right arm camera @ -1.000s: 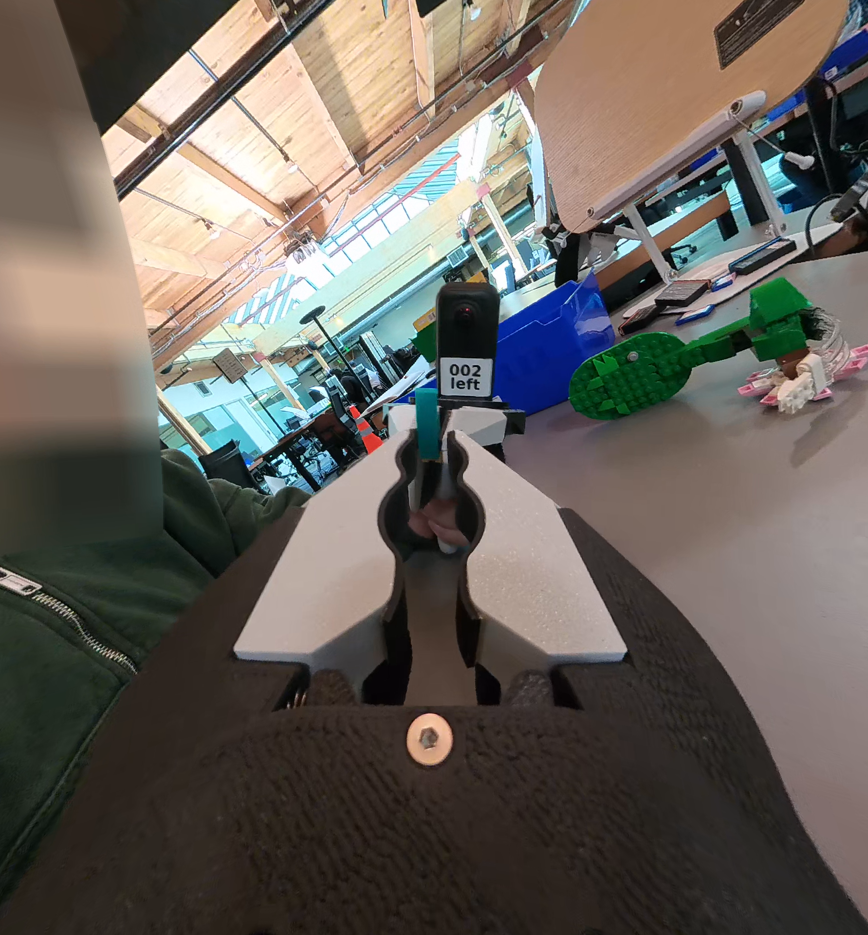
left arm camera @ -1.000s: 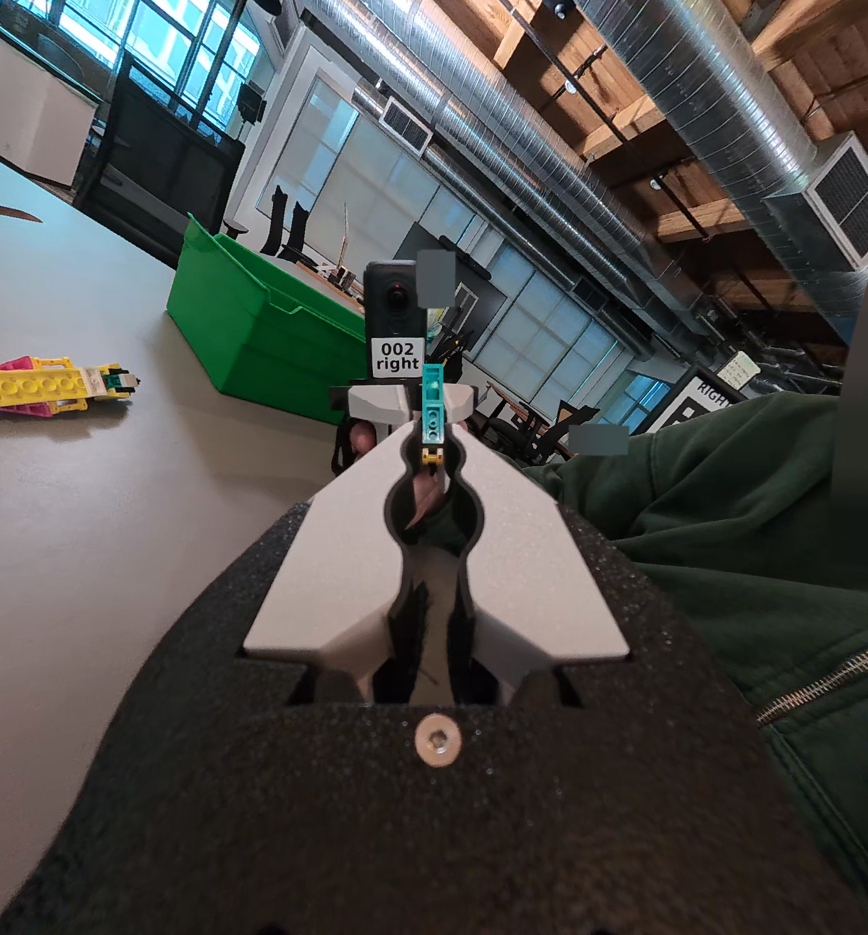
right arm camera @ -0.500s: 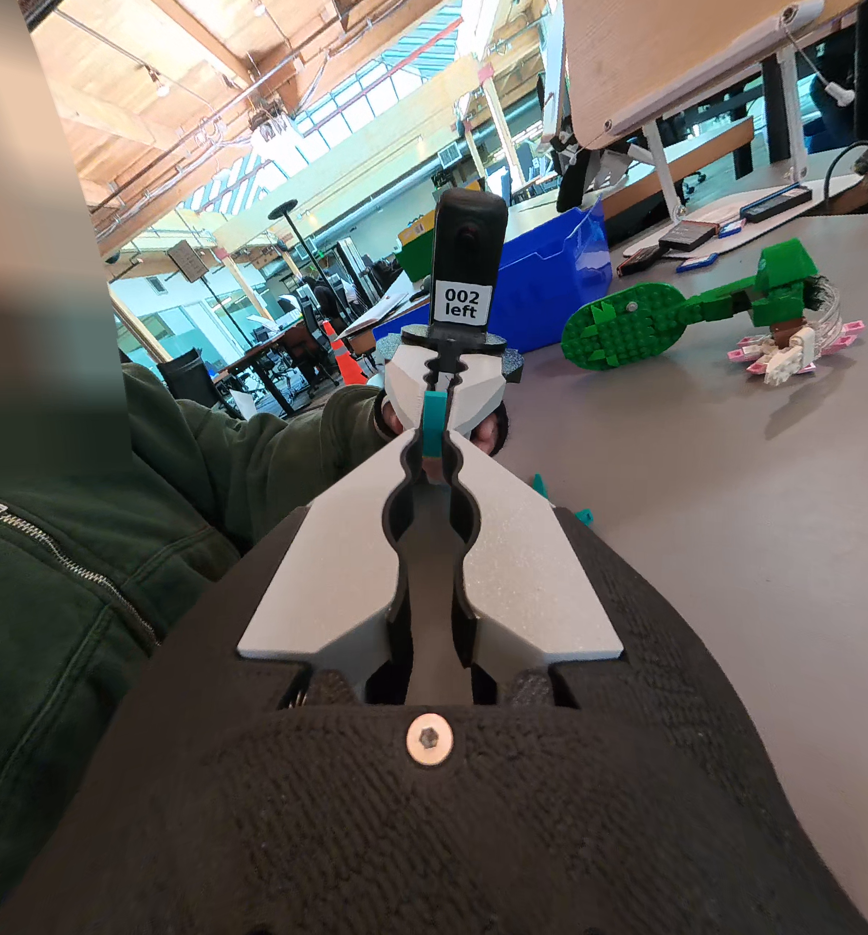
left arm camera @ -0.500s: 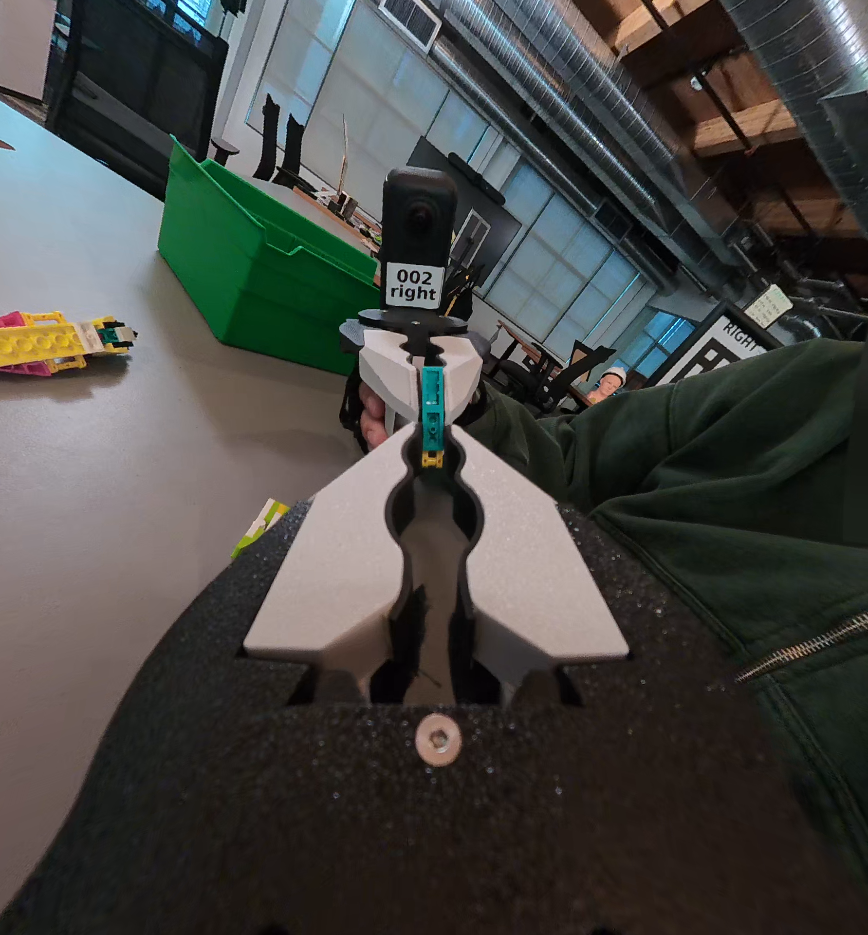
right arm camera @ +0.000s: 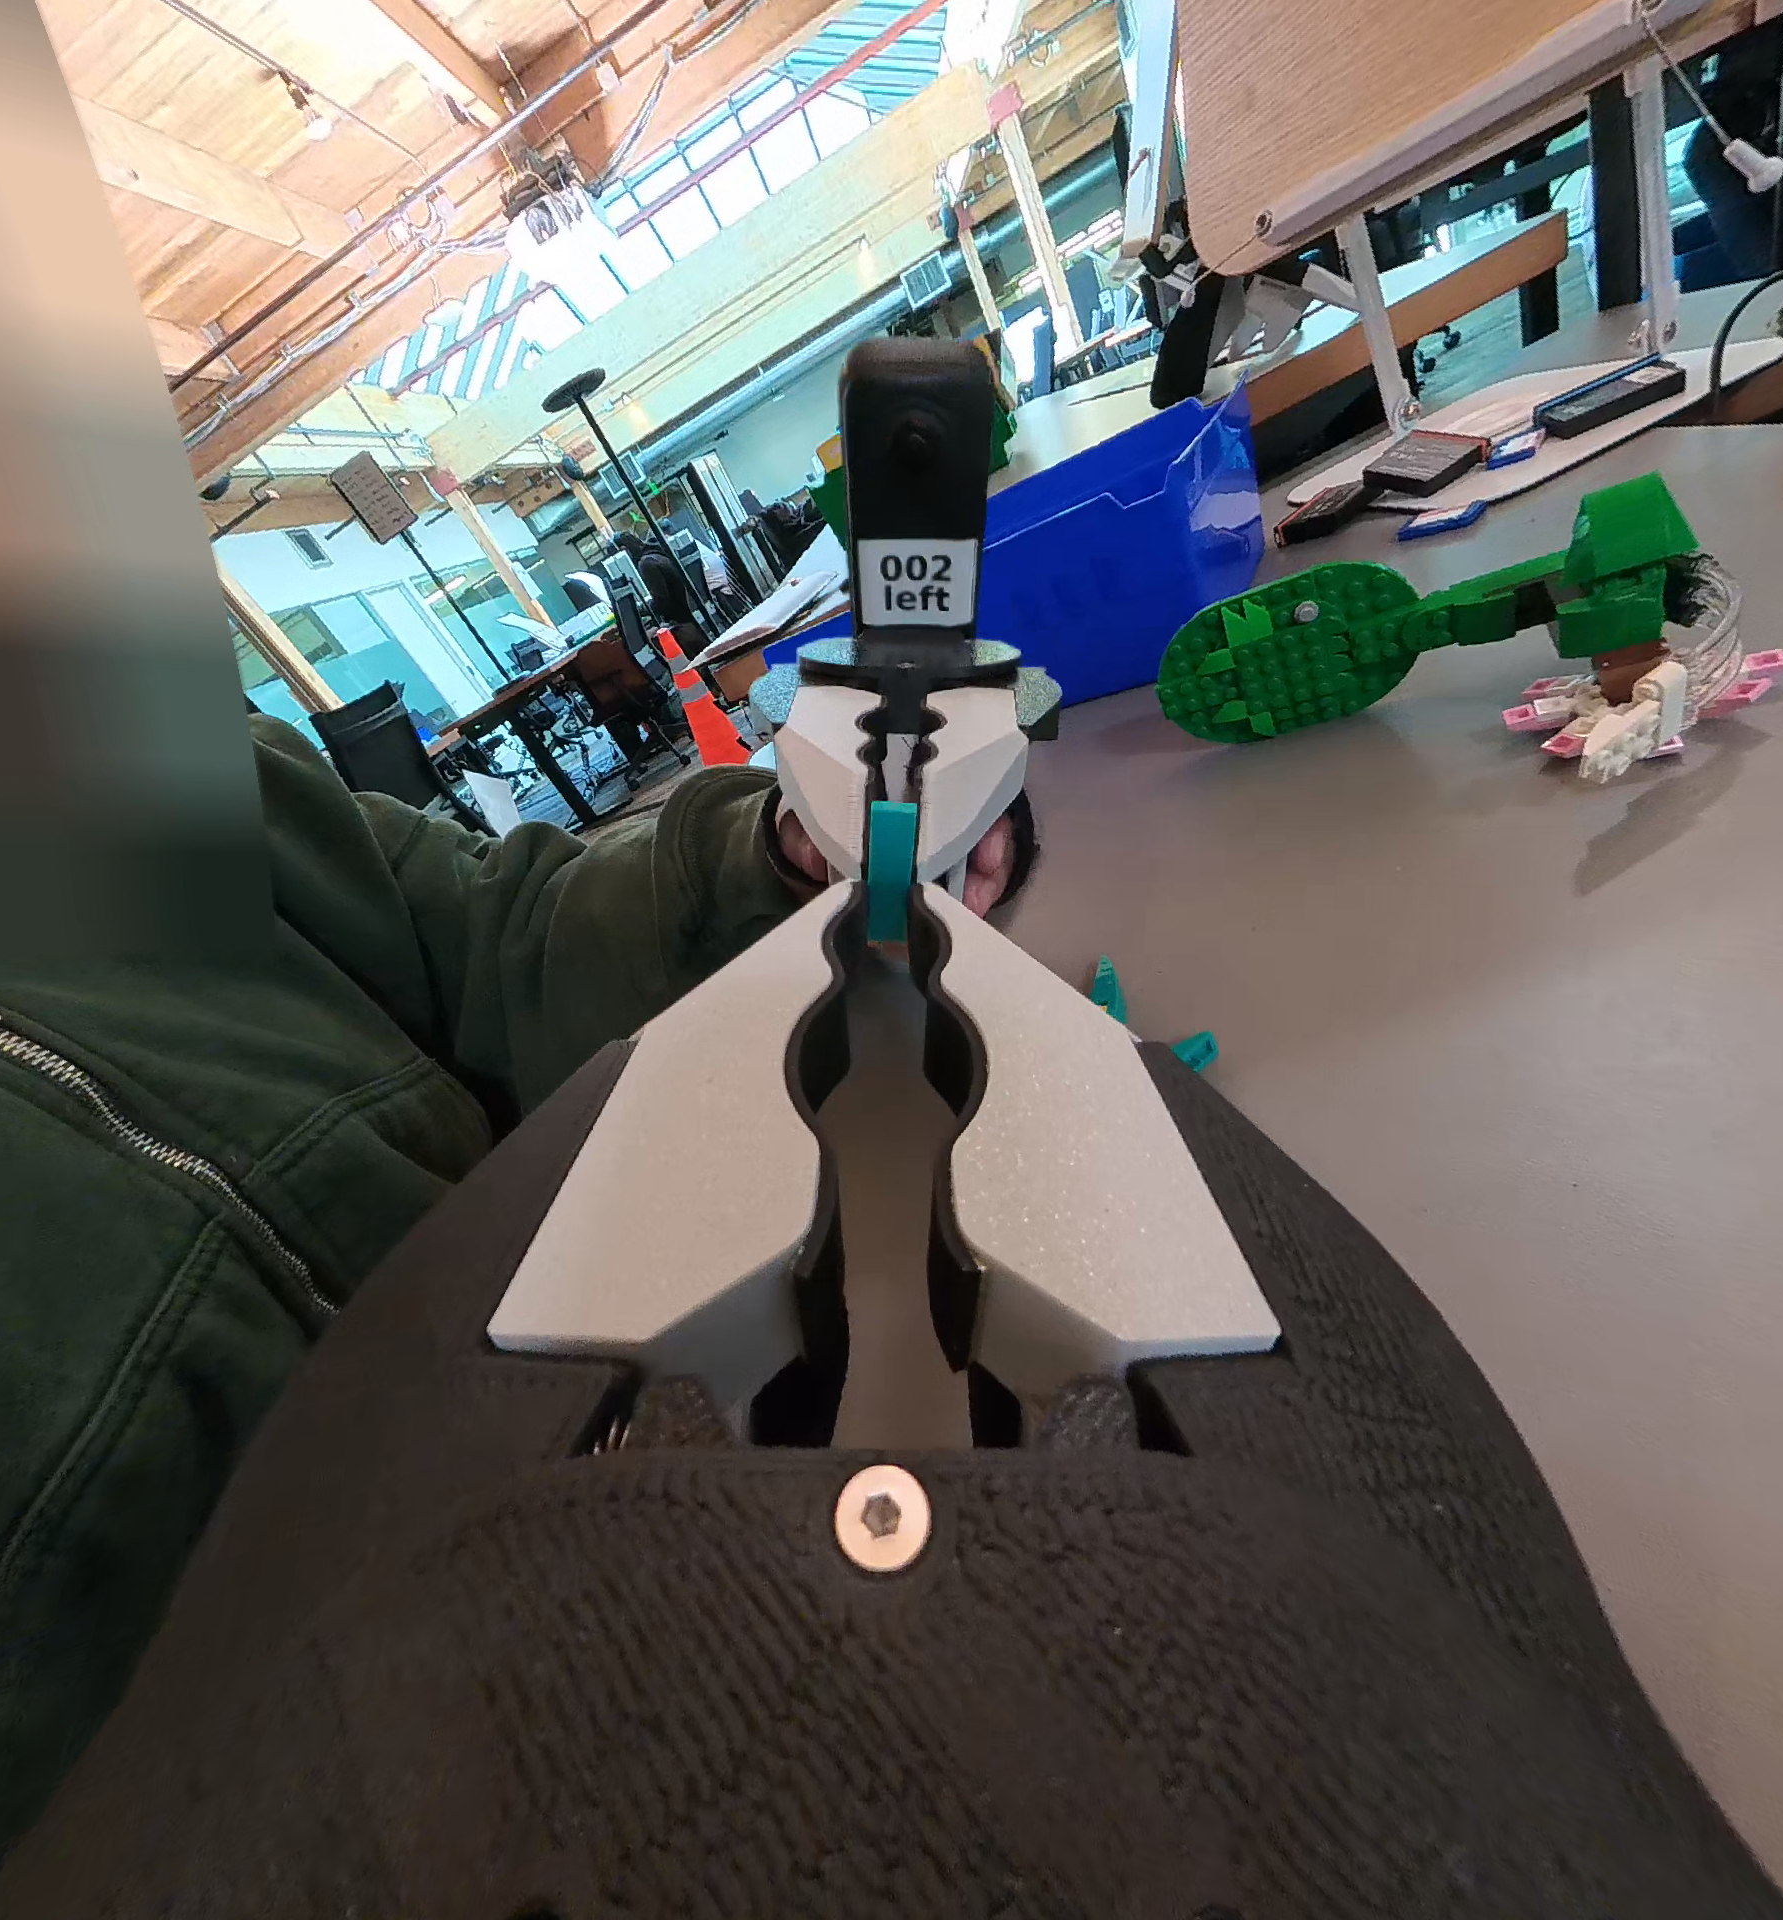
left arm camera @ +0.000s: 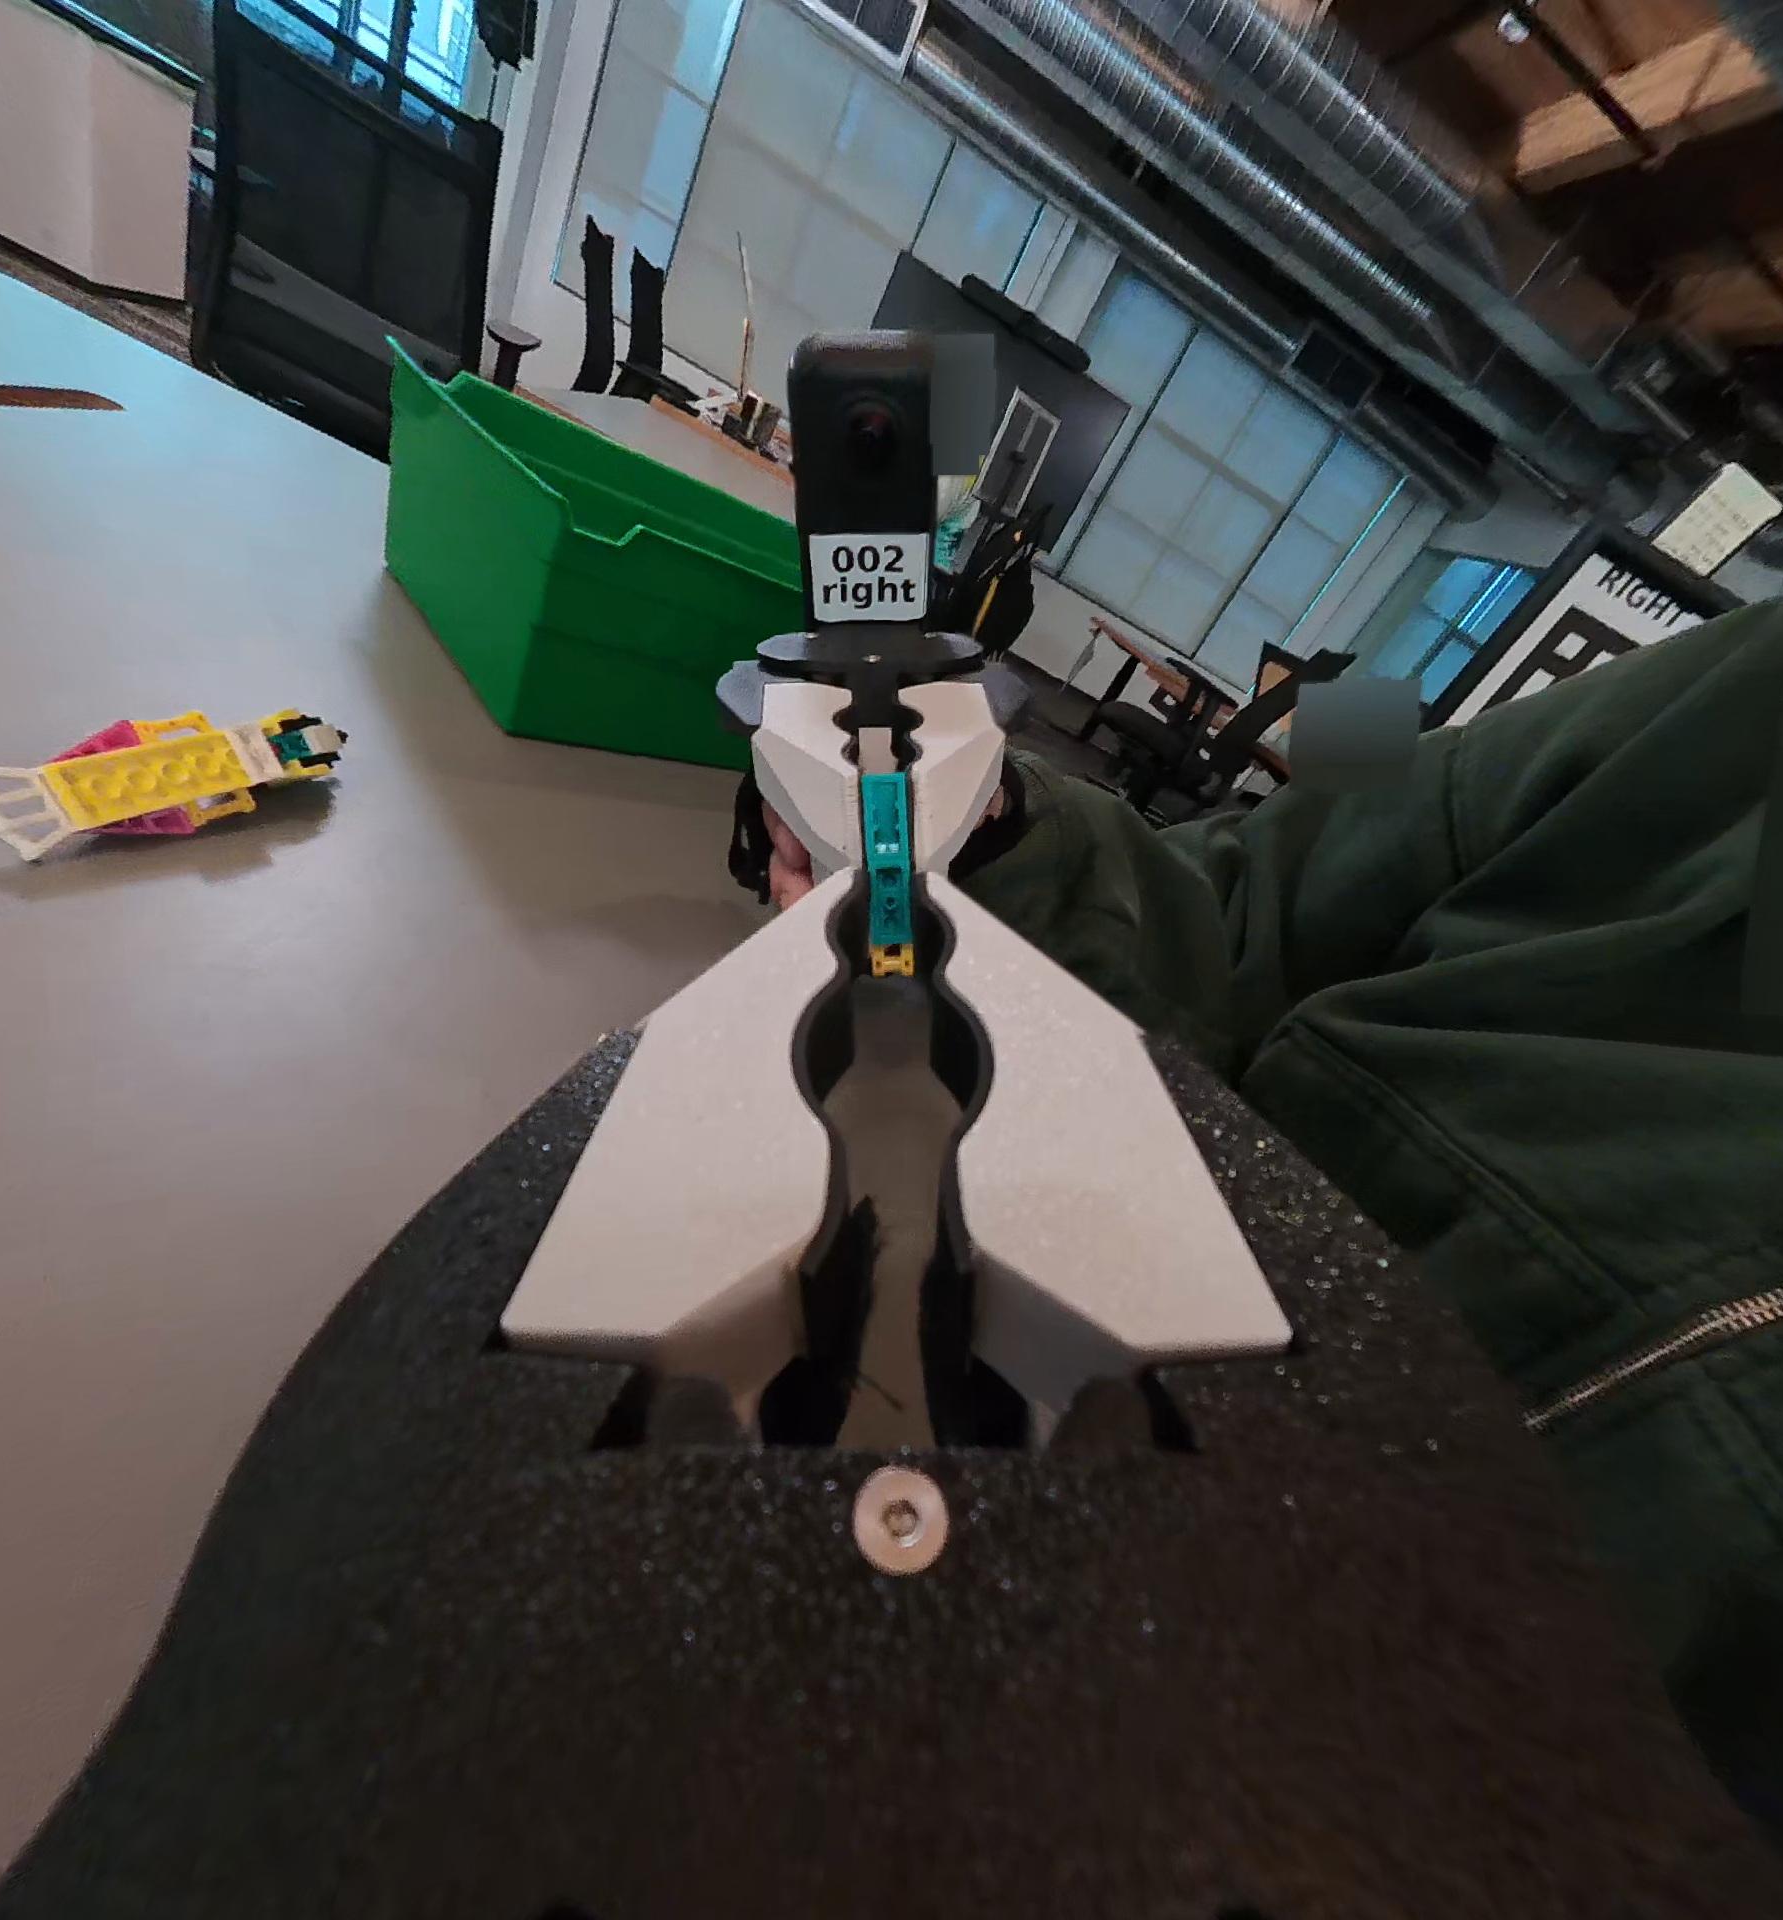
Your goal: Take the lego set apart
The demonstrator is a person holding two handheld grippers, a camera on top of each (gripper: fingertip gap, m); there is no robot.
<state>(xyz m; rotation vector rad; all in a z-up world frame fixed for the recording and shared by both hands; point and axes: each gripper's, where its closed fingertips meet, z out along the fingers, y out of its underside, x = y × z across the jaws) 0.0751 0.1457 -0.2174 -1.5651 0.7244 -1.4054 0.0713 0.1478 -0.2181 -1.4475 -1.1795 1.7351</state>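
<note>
1. The fingers [left arm camera: 752, 1091] of the left gripper [left arm camera: 889, 925] are closed on the lower end of a teal piece [left arm camera: 887, 862], which has a small yellow part [left arm camera: 891, 958] at its bottom.
2. The fingers [right arm camera: 1063, 1143] of the right gripper [right arm camera: 887, 914] are closed on the other end of the same teal piece [right arm camera: 889, 868].
3. The two grippers face each other tip to tip, and the teal piece is held between them, above the counter [left arm camera: 191, 1039].
4. In the left wrist view, the right gripper [left arm camera: 876, 821] is seen from the front, with a black camera [left arm camera: 866, 436] on top of it.
5. In the right wrist view, the left gripper [right arm camera: 897, 831] is seen from the front in the same way.
6. A yellow and pink model [left arm camera: 149, 779] lies on the counter, well apart to the left, near a green bin [left arm camera: 575, 582].
7. A green model [right arm camera: 1386, 634] with pink and white parts lies on the counter [right arm camera: 1489, 1039], near a blue bin [right arm camera: 1105, 582].
8. Two small teal bits [right arm camera: 1110, 992] lie on the counter just beside the right gripper.
9. The person wears a dark green jacket [left arm camera: 1489, 987] with a zipper.
</note>
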